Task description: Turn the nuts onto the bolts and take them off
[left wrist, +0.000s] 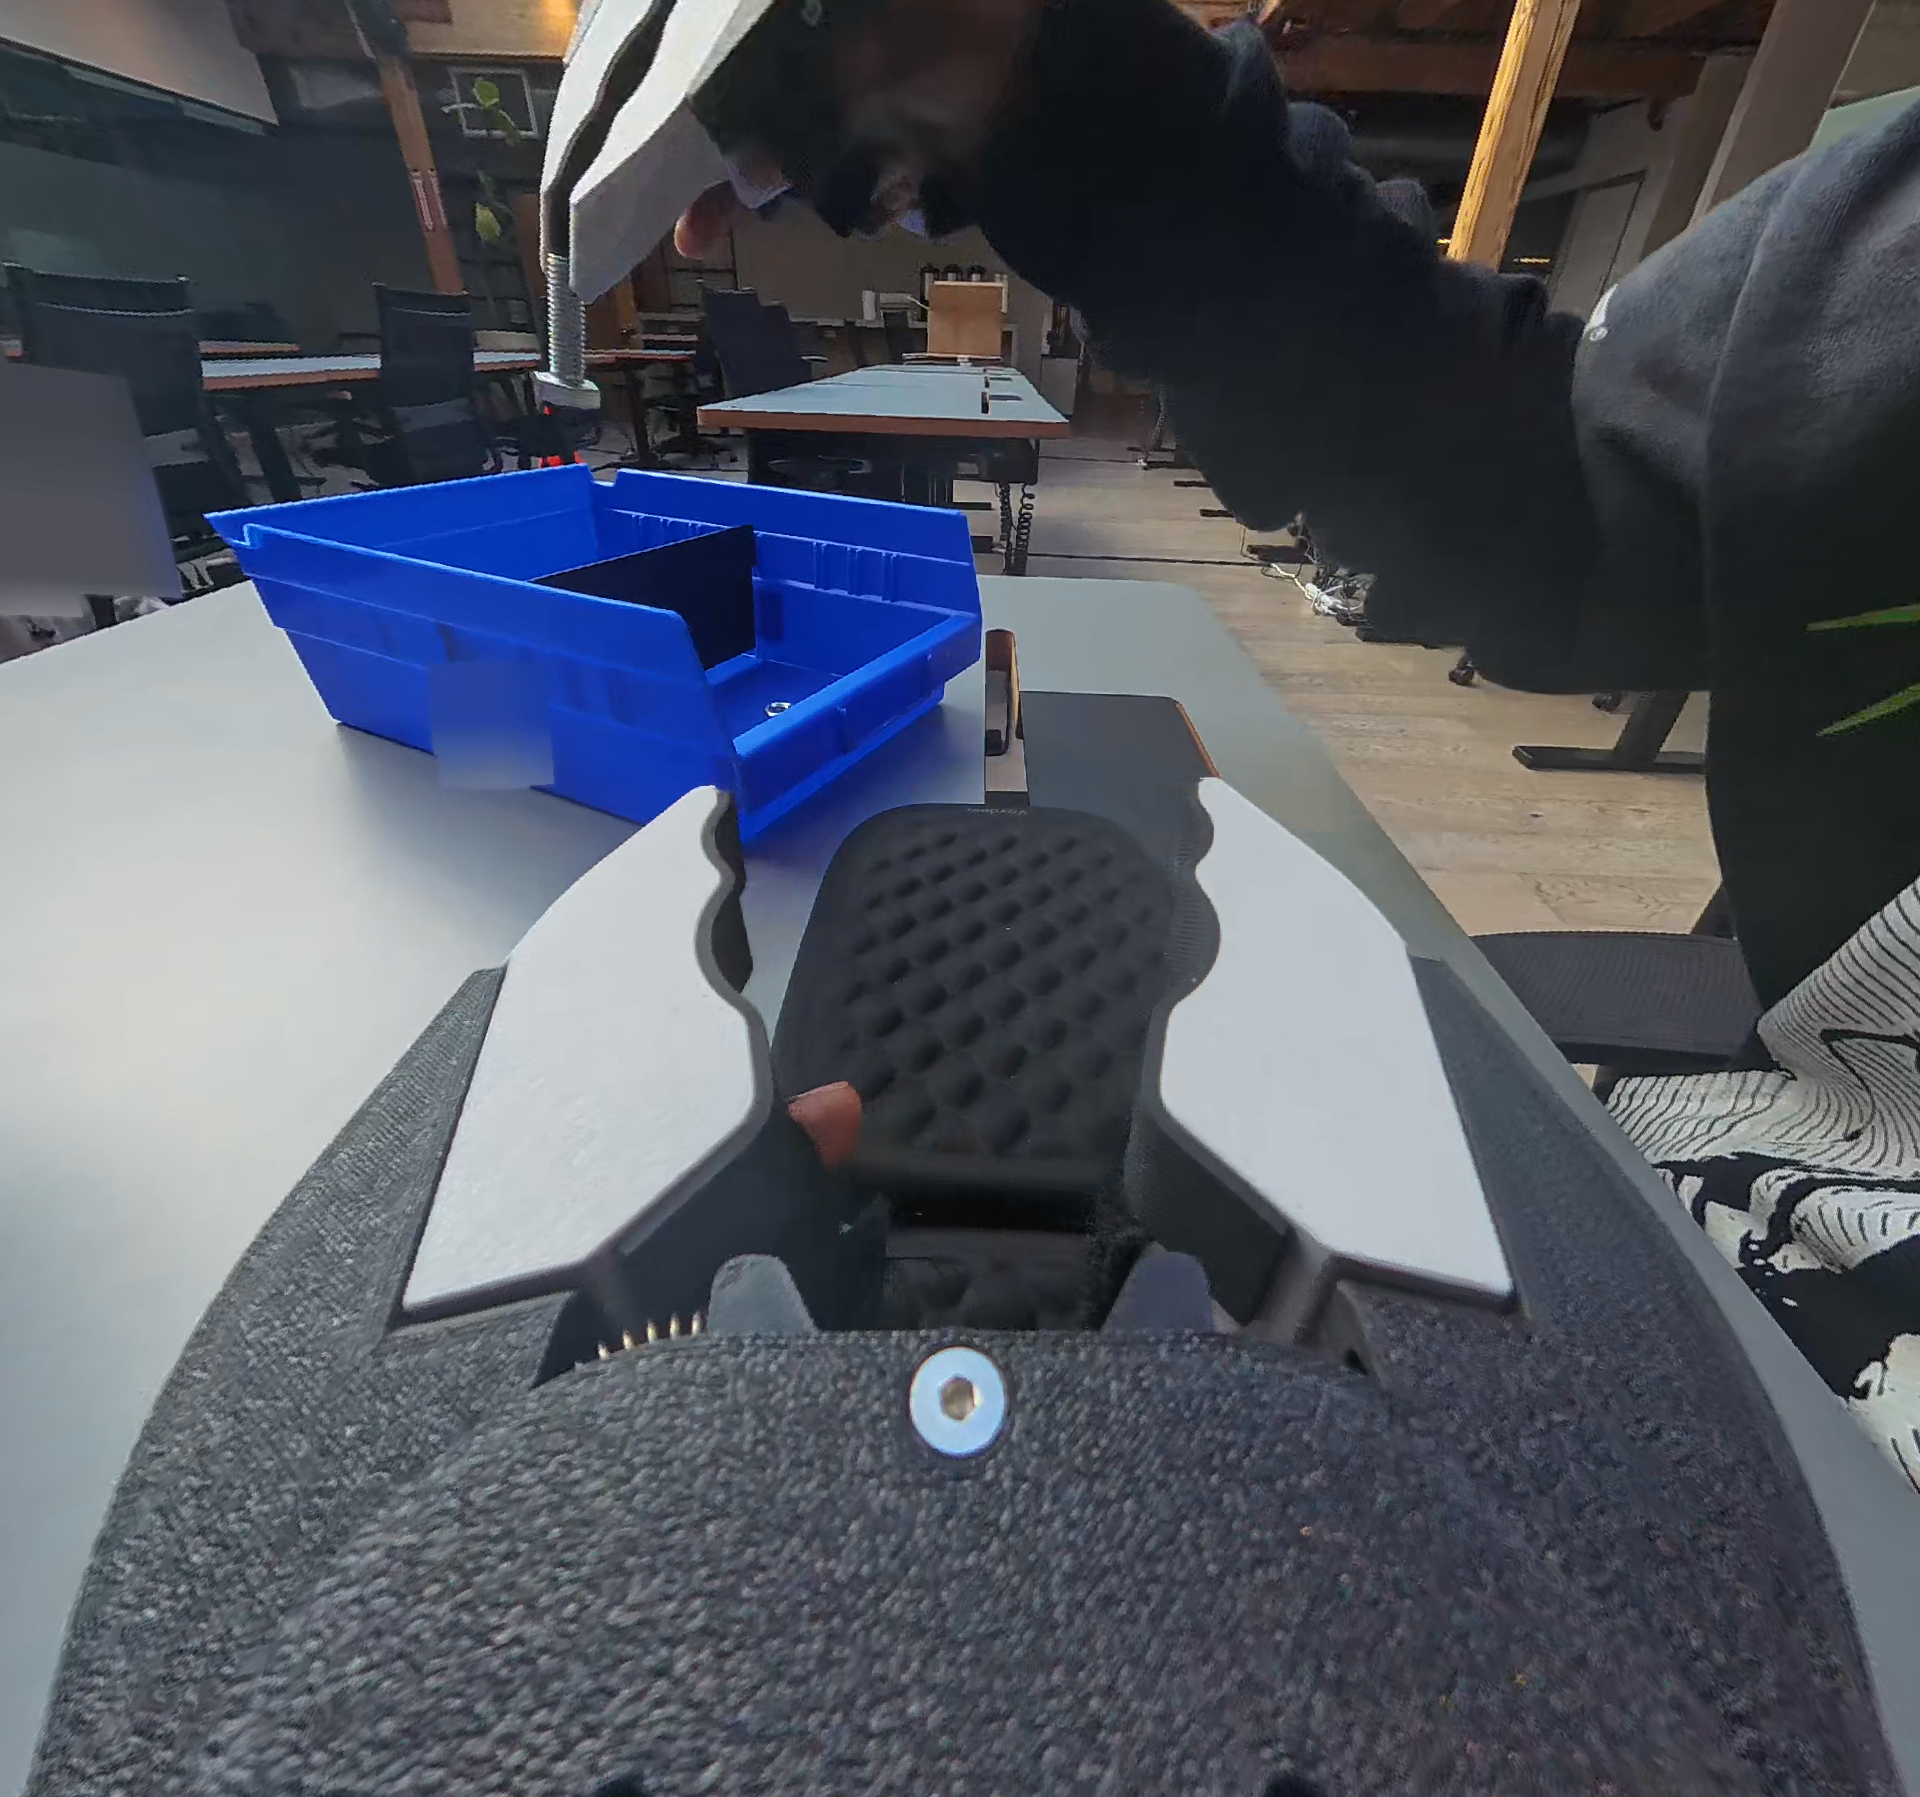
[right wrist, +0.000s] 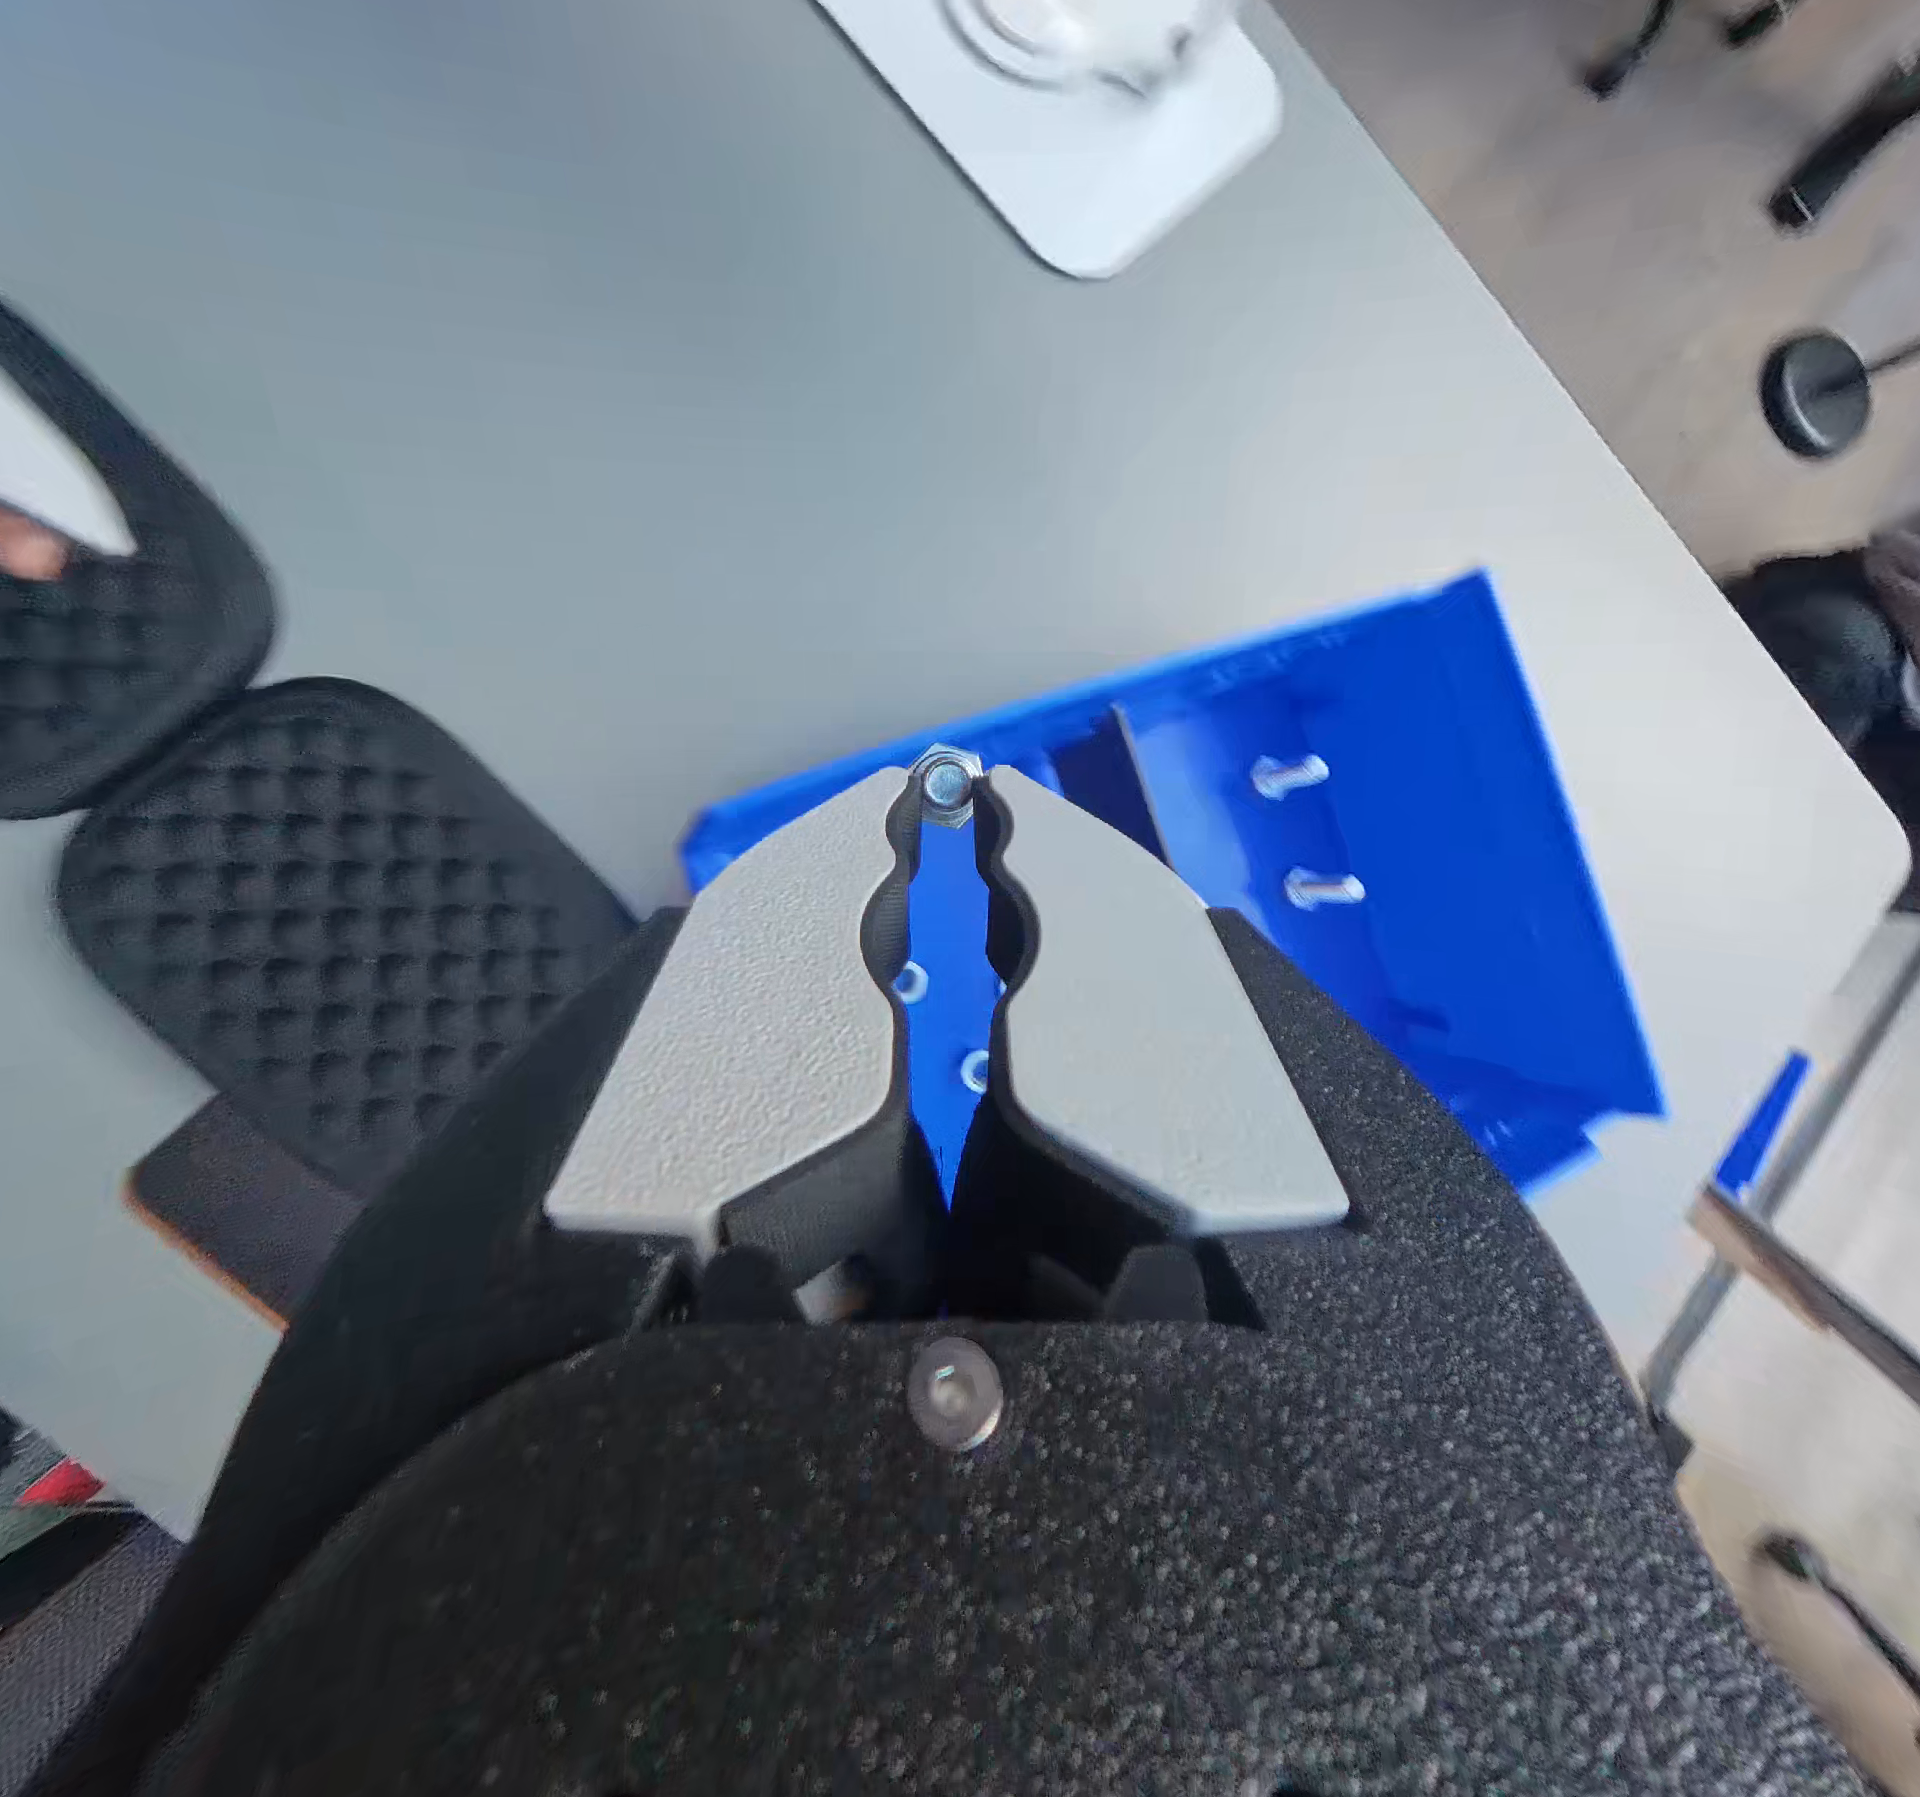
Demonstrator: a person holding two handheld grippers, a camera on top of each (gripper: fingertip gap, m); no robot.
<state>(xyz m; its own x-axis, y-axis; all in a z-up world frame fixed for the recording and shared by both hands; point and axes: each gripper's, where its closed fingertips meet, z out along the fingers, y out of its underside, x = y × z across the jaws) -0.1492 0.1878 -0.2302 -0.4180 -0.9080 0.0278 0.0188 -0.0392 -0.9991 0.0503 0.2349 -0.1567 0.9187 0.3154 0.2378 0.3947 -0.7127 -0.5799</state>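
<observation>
While the right gripper clamps a bolt, the blue bin holds two bolts and nuts; left gripper gapes.

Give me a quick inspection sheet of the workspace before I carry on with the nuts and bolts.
Surface: grey table, mostly bare.
Job's things: blue bin with a black divider; two loose bolts in one compartment, loose nuts in the other; bolt held vertical above the bin.
Clutter: black padded case, lying open; white stand base.
Grippers: right gripper shut on the bolt; left gripper open, empty.
Cables: on the floor beyond the table.
Surroundings: office desks, chairs, timber posts.
</observation>
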